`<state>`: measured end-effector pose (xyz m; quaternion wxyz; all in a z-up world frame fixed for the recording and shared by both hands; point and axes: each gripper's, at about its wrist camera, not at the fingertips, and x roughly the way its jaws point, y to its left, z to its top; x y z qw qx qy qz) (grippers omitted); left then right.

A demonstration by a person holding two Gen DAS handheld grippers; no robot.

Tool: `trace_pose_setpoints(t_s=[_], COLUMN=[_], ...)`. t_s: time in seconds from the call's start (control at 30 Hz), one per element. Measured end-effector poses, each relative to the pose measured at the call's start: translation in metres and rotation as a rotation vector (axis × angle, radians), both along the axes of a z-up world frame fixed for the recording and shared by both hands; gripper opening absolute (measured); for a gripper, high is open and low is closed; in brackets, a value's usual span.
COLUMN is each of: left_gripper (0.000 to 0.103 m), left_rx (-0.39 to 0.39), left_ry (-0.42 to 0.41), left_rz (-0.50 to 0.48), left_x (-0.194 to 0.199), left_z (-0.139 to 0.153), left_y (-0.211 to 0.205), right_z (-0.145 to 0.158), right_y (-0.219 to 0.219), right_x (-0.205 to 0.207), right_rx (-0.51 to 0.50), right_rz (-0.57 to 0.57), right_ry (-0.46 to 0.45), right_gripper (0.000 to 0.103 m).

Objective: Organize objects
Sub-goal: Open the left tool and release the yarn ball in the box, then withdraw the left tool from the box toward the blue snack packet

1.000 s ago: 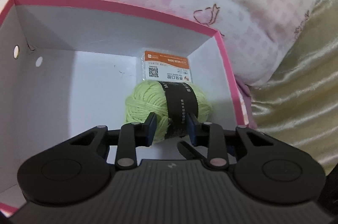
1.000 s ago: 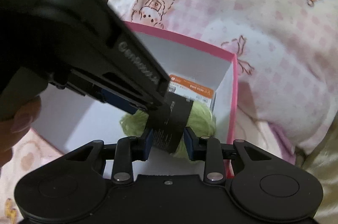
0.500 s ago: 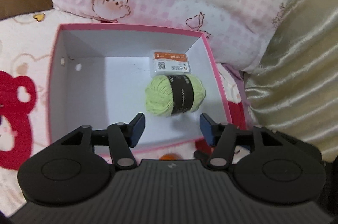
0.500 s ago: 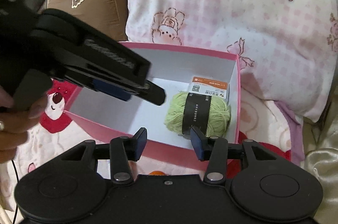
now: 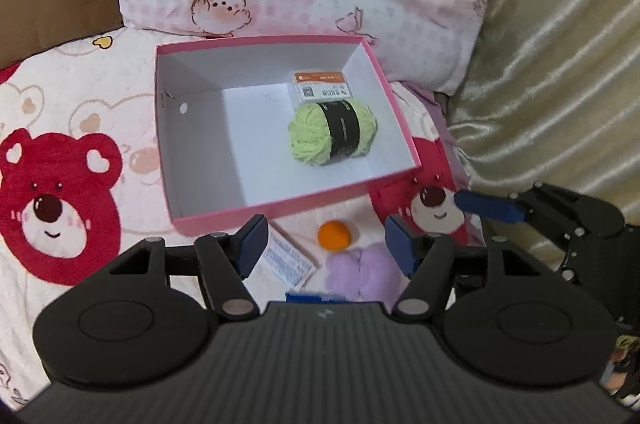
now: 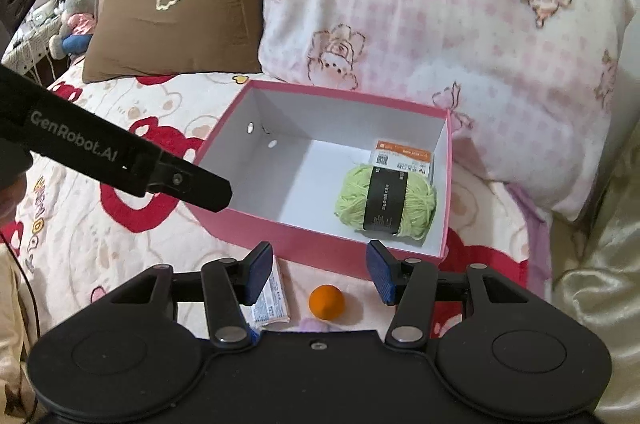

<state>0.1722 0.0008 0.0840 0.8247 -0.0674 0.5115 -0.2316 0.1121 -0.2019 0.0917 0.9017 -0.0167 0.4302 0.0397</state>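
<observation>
A home bedroom: pillows (image 6: 420, 35), bear-print blanket (image 5: 60, 191), plush toy (image 6: 74, 11).

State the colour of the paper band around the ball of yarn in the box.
Black, around the light green yarn; clearest in the right wrist view.

Colours and patterns, bed scene

Ahead of both tongs: box (image 5: 400, 143) pink outside, white inside; in it a pale green yarn ball (image 5: 332, 133) with a black band, and a packet (image 5: 322, 85) white with an orange top strip. Between the left tongs' blue pads (image 5: 252, 244): small orange ball (image 5: 334, 235), lilac tuft (image 5: 360, 272), white printed packet (image 5: 286, 260). Blanket (image 5: 60, 183) cream with red bears. Beyond the box: pillow (image 6: 420, 3) in pink-white check with cartoon animals; cushion (image 6: 172, 19) brown.
</observation>
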Motion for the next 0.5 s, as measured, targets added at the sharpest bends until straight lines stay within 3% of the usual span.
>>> trace_pose_setpoints(t_s=[0.2,0.3,0.5], left_gripper=[0.066,0.068,0.073], left_rx=[0.001,-0.002,0.009], left_ry=[0.023,0.031,0.041], left_rz=[-0.064,-0.081,-0.092], left_x=[-0.026,-0.038,-0.053], left_z=[0.009,0.010,0.007], left_y=[0.010,0.017,0.030], right_z=[0.013,0.014,0.012], right_y=[0.022,0.028,0.038], right_x=[-0.031,-0.042,-0.059], right_rx=[-0.015,-0.018,-0.011], right_rz=[0.053,0.056,0.087], right_ry=[-0.008,-0.003,0.014], right_gripper=[0.067,0.079,0.080])
